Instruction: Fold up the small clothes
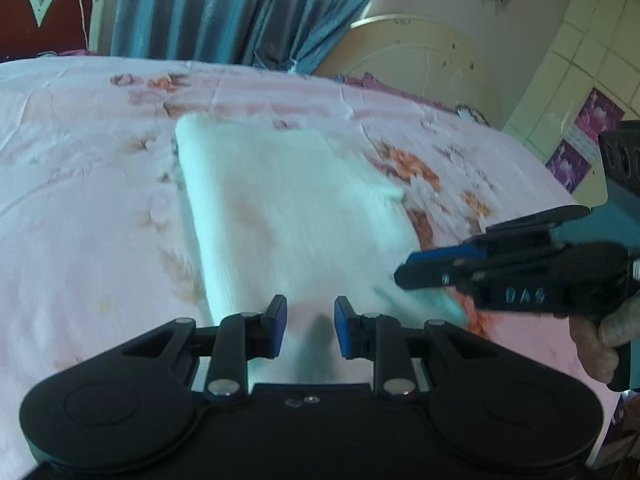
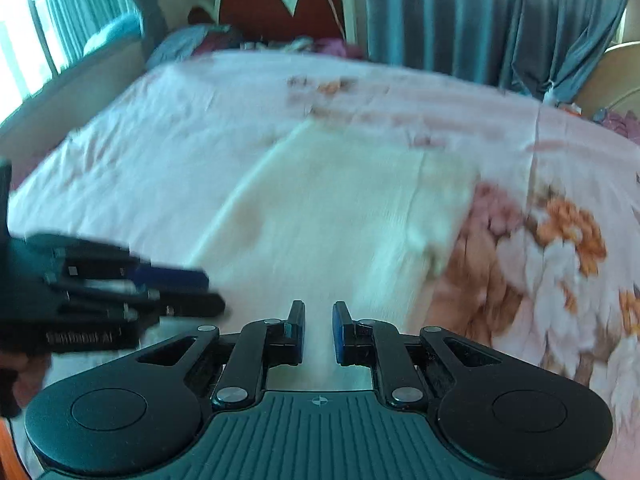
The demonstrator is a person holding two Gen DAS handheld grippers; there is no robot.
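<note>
Cloth: white cloth (image 1: 288, 216) lies flat on my bed, in the middle, already folded into a long shape. It reaches from near my fingers out toward the far side.
Bed sheet: pink sheet (image 1: 80, 208) with orange and white flowers. It is under the cloth and all around it.
My left gripper (image 1: 311, 327): it hangs over the near end of the cloth. The blue pads (image 1: 280, 326) stand a little apart. Only cloth shows below the gap, and the pads pinch nothing. I am let go here.
My right gripper (image 2: 319, 330): it hangs over the near edge of the cloth too. The jaws are nearly together with a thin gap. Nothing sits between them.
Each other: my right gripper shows at the right side in the left view, beside the cloth's right edge. My hand (image 1: 608, 332) holds its handle.
In the way: nothing lies on top of the cloth. My two grippers are close beside each other at the near end.
Around: blue curtain (image 1: 224, 8) hangs behind the bed. A red headboard (image 2: 280, 4) with a white rim stands at the far end. A cream headboard (image 1: 420, 56) stands by the curtain. Pale cupboards (image 1: 580, 48) are at the right.
Blur: both views are smeary, so small wrinkles are hard to see.
</note>
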